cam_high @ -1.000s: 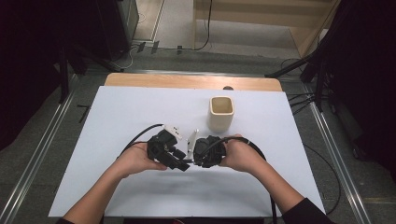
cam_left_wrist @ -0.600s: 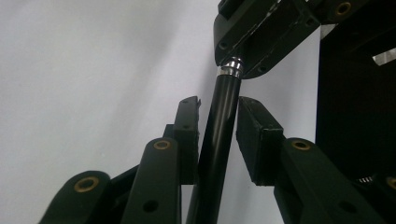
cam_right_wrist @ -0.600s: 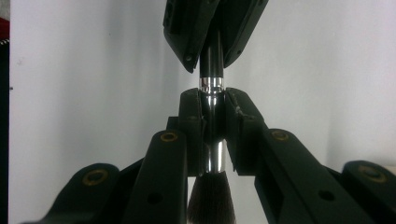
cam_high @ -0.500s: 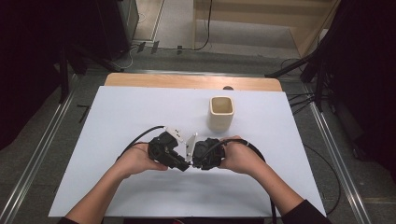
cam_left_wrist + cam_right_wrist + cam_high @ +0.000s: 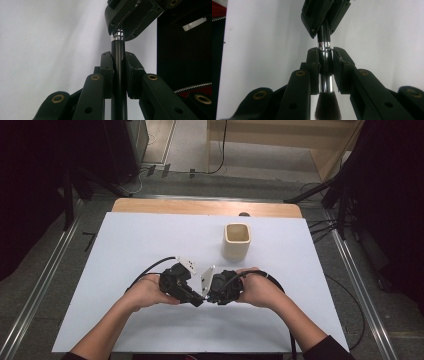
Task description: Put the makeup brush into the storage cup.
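- The left gripper [image 5: 118,72] was seen closed on the black handle of a makeup brush [image 5: 118,82], the handle being pinched between the two pads in the left gripper view.
- In that view the handle was seen running straight up between the jaws, its silver collar being met at the top by the jaws of the other gripper.
- The right gripper [image 5: 326,72] was seen closed on the shiny metal ferrule of the same brush [image 5: 326,75] in the right gripper view.
- The dark bristles were shown just below the ferrule, at the near end of the right gripper's jaws, while the black handle was carried on upward into the left gripper's jaws.
- The brush was thus held by both grippers at once, bristle end in the right one and handle in the left one.
- In the high view the left gripper [image 5: 192,292] and the right gripper [image 5: 212,292] were seen brought tip to tip, just above the white counter [image 5: 150,240], near its front middle.
- Each gripper was held by one hand, the left hand [image 5: 145,292] and the right hand [image 5: 260,290] being placed at either side.
- A cream square cup [image 5: 236,240] was seen standing upright on the counter, beyond the right gripper and apart from it.
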`<state>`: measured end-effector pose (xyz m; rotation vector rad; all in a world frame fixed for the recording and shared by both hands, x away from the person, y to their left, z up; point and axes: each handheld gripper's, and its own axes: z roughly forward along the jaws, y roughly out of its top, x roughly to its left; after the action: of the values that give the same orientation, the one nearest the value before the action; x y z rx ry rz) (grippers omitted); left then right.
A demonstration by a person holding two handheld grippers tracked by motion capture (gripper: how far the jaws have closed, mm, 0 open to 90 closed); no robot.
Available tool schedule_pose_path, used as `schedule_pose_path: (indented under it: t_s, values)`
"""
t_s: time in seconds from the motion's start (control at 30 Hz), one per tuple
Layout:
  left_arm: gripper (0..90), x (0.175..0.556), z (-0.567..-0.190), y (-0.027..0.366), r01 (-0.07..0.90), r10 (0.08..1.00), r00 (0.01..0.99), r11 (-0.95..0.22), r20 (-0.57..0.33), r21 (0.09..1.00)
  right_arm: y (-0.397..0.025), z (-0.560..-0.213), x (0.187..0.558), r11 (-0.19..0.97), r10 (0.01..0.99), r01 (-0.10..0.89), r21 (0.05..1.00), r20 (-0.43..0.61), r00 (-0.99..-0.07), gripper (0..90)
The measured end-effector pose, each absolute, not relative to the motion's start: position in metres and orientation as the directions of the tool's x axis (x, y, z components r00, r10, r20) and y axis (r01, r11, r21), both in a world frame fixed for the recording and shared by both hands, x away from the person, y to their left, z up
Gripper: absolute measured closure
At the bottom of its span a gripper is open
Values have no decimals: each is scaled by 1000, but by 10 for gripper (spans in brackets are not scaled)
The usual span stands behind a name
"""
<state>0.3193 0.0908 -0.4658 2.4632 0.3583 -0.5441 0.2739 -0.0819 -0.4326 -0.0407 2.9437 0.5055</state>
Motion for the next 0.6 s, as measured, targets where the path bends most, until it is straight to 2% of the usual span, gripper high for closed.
schedule_pose_path:
  t_s: [0.03, 0.07, 0.1, 0.17, 0.27, 0.3, 0.33, 0.47, 0.6]
  values:
    - [797, 319, -467, 91, 381, 136, 874, -788, -467, 484, -83, -431, 274, 939, 11, -41, 341, -148, -989, 674]
    - [797, 319, -467, 91, 381, 136, 874, -788, -467, 484, -83, -431, 274, 939, 11, -41, 341, -148, -989, 674]
    - [797, 320, -467, 92, 385, 143, 874, -787, -465, 482, -84, -429, 274, 937, 34, -11, 349, -121, -992, 619]
    - [797, 321, -469, 93, 397, 155, 871, -782, -466, 481, -85, -429, 274, 933, 36, -16, 359, -138, -990, 584]
    - [796, 322, -470, 95, 412, 171, 867, -773, -467, 482, -87, -426, 276, 924, 81, 16, 381, -155, -985, 453]
    - [796, 322, -469, 95, 418, 179, 866, -772, -467, 479, -90, -425, 277, 914, 119, 54, 403, -137, -983, 385]
    - [796, 322, -469, 96, 419, 182, 867, -770, -464, 481, -90, -425, 277, 914, 119, 54, 403, -137, -983, 385]
    - [796, 324, -470, 98, 449, 212, 858, -751, -467, 484, -96, -423, 276, 878, 207, 132, 460, -116, -971, 291]
    - [796, 323, -471, 99, 460, 224, 855, -743, -467, 486, -100, -422, 274, 859, 259, 185, 478, -94, -961, 279]
